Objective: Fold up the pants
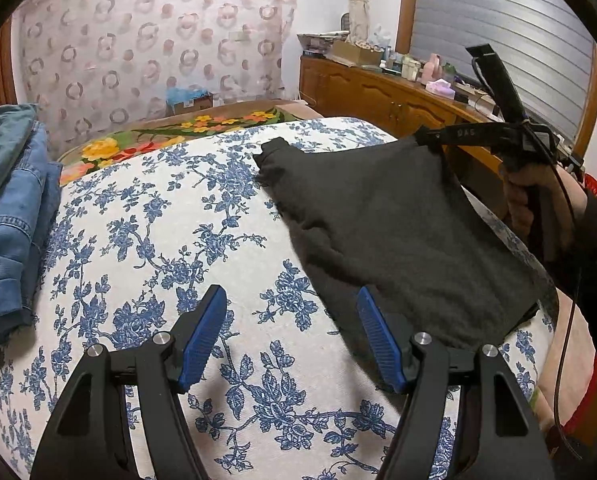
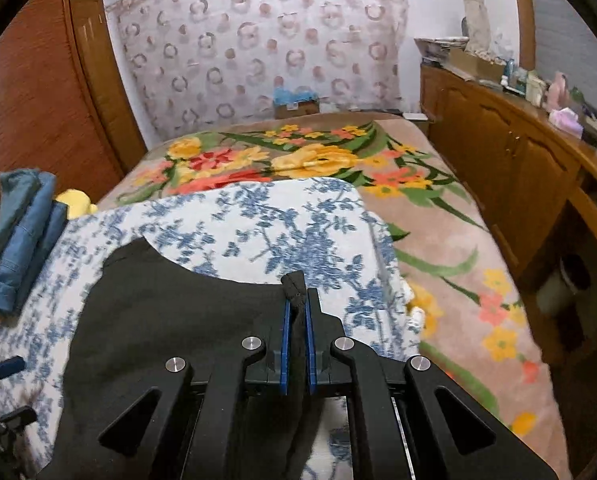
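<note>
While my right gripper (image 2: 297,300) pinches a bunched edge of the dark pants (image 2: 170,320), its blue pads (image 2: 285,344) are pressed nearly together with only that fold of black cloth between them, the tip of the fold sticking out past the fingertips toward twelve o'clock. From the right wrist camera, the rest of the pants spreads away from the jaws toward nine and seven o'clock, lying on the blue-flowered white cover (image 2: 282,224).

From the left wrist view, my left gripper (image 1: 290,328) stands spread wide with nothing between its blue pads (image 1: 202,340); it hangs over the blue-flowered white cover (image 1: 158,240), and the pants (image 1: 398,232) lie at about two o'clock from it, their near edge just beside my right-hand finger. There the cloth is drawn up at its far corner, at about one o'clock, where my right gripper (image 1: 426,136) has hold of it, and it slopes down from that corner to the cover. My right hand (image 1: 522,200) grips the handle of that tool at three o'clock.

A pile of blue denim clothes (image 1: 10,220) sits at nine o'clock in the left view, at the edge of the cover. Beyond the cover, toward twelve o'clock, lies a blanket with yellow and red flowers (image 2: 318,160), and a wooden sideboard (image 2: 518,168) crowded with small things runs along at two o'clock.
</note>
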The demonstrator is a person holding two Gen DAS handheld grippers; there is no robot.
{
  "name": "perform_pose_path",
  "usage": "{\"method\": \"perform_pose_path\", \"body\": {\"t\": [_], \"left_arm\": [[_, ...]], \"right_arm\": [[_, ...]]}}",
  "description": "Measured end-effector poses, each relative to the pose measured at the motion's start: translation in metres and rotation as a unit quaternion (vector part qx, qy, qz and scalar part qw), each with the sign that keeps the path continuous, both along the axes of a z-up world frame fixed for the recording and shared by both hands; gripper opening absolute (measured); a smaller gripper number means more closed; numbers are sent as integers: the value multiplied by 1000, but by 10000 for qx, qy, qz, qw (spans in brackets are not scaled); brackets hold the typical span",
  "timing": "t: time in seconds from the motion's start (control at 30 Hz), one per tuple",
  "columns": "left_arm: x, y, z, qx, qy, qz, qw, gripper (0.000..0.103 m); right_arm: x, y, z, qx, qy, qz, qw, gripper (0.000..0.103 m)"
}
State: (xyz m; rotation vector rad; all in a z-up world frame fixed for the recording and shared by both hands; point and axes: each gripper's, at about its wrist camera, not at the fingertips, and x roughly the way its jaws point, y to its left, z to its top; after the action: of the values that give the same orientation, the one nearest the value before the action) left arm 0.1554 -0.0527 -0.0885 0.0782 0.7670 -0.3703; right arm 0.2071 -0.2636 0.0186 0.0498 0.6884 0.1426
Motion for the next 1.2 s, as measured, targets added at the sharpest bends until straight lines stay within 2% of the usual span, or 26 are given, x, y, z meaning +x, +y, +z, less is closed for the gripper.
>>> {"method": "perform_pose_path", "body": {"t": [0.27, 0.33, 0.47, 0.5, 1.0, 1.2], "left_arm": [[0, -7, -1, 11, 43, -61, 10000, 69], [-1, -9, -2, 27, 53, -91, 9999, 69], [-2, -14, -3, 48, 67, -128, 9999, 69], [-3, -15, -4, 48, 77, -138, 9999, 69], [-5, -34, -7, 162, 143, -317, 9993, 69], [-11, -36, -10, 137, 234, -382, 9989, 69]], "right_arm": [[4, 10, -2, -116, 56, -23, 9999, 7], [3, 10, -1, -128, 70, -39, 9999, 12], [-6, 1, 0, -148, -6, 27, 9999, 29], [-11, 1, 0, -157, -29, 58, 9999, 32], [-114, 15, -9, -76, -154, 794, 9967, 41], [-140, 10, -19, -124, -88, 668, 9976, 41]]}}
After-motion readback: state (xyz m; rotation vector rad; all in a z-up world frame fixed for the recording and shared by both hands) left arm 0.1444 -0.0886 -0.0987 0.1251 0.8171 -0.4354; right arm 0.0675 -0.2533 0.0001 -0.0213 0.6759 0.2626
